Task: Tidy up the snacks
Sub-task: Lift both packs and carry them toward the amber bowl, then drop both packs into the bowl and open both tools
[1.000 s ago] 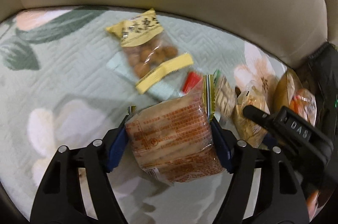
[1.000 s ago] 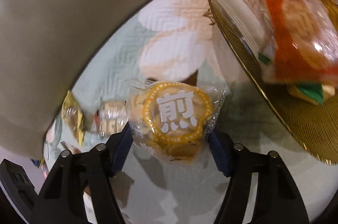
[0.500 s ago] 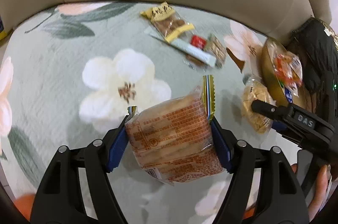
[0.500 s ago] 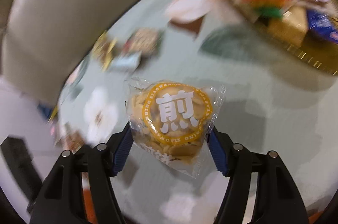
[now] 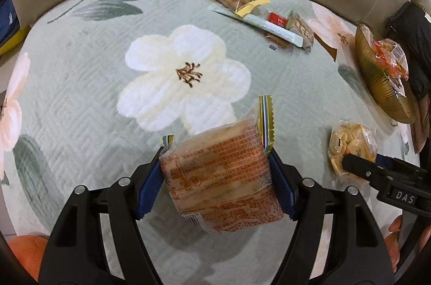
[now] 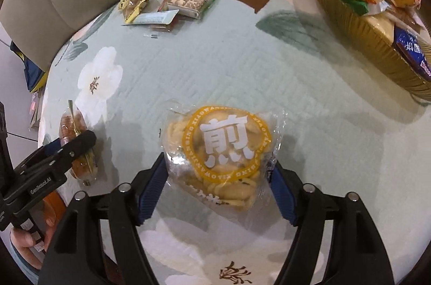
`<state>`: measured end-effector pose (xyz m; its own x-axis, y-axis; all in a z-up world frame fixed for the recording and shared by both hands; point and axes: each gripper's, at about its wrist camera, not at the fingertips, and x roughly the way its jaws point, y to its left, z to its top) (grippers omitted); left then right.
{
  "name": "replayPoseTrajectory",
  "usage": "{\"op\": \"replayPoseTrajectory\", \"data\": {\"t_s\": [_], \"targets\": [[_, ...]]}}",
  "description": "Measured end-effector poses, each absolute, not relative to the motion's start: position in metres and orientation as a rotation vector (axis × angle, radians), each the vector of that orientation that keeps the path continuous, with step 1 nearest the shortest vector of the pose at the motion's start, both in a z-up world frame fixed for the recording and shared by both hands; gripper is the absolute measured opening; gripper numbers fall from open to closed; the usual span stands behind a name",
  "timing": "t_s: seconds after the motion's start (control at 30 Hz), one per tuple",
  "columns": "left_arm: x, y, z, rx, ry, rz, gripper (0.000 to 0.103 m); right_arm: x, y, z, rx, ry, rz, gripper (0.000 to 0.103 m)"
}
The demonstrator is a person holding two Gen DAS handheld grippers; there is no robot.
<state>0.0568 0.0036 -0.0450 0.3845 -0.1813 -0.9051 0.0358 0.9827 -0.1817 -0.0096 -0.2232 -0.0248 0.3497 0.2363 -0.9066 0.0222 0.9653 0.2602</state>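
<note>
— Left wrist view, lower middle: left gripper (image 5: 215, 174) pinching a cracker pack (image 5: 219, 177) by its two sides, held clear of the quilt (image 5: 80, 96). Handling?

— Light, probably. Crinkly film, slippery; brittle inside, so a gentle squeeze across the flat sides, not the crimped ends.

— Right wrist view?

— Lower middle again: right gripper (image 6: 218, 182) clamped on a cookie bag (image 6: 223, 150) with a yellow ring label. Loose thin pieces, likely to crack under pressure; soft film, so best taken low at the sides, as now.

— Destination?

— Presumably the gold bowl (image 6: 363, 34), upper right, already heaped with packets. Loose snacks (image 6: 167, 5) at upper left, well apart from it.

— Against a second ago?

— Both grips unchanged. Quilt farther off in both views, so both packs lifted higher. Bowl, then filling the right view's upper right, now smaller and farther. Loose snacks, then just beyond the cracker pack, now far up the left frame.
</note>
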Motion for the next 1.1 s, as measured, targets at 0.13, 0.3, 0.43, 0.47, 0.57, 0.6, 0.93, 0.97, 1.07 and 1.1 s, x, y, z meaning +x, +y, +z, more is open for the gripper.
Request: {"op": "replayPoseTrajectory", "data": {"t_s": [0.13, 0.3, 0.43, 0.47, 0.57, 0.6, 0.93, 0.97, 1.07, 1.1], "targets": [[0.057, 0.0, -0.045, -0.114, 1.162, -0.14, 0.073, -0.008, -0.223, -0.033, 0.271, 1.223, 0.136, 0.085], [0.06, -0.003, -0.049, -0.115, 1.171, -0.15, 0.073, -0.006, -0.22, -0.036, 0.274, 1.216, 0.127, 0.085], [0.061, -0.006, -0.052, -0.108, 1.172, -0.149, 0.073, -0.008, -0.209, -0.031, 0.191, 1.186, 0.102, 0.074], [0.062, -0.007, -0.052, -0.105, 1.171, -0.149, 0.073, -0.01, -0.206, -0.026, 0.167, 1.167, 0.102, 0.07], [0.06, -0.011, -0.049, -0.087, 1.158, -0.154, 0.073, -0.014, -0.209, -0.011, 0.18, 1.115, 0.121, 0.065], [0.059, -0.013, -0.046, -0.079, 1.153, -0.159, 0.073, -0.016, -0.212, -0.006, 0.193, 1.097, 0.122, 0.065], [0.066, -0.104, 0.027, 0.002, 1.009, -0.367, 0.073, -0.03, -0.326, 0.082, 0.375, 0.906, -0.025, 0.065], [0.07, -0.119, 0.036, 0.0, 0.993, -0.401, 0.073, -0.028, -0.347, 0.091, 0.398, 0.888, -0.051, 0.065], [0.082, -0.171, 0.062, -0.001, 0.949, -0.505, 0.073, -0.022, -0.398, 0.11, 0.437, 0.843, -0.12, 0.066], [0.089, -0.192, 0.071, -0.009, 0.938, -0.547, 0.073, -0.02, -0.411, 0.115, 0.439, 0.837, -0.136, 0.066]]}}
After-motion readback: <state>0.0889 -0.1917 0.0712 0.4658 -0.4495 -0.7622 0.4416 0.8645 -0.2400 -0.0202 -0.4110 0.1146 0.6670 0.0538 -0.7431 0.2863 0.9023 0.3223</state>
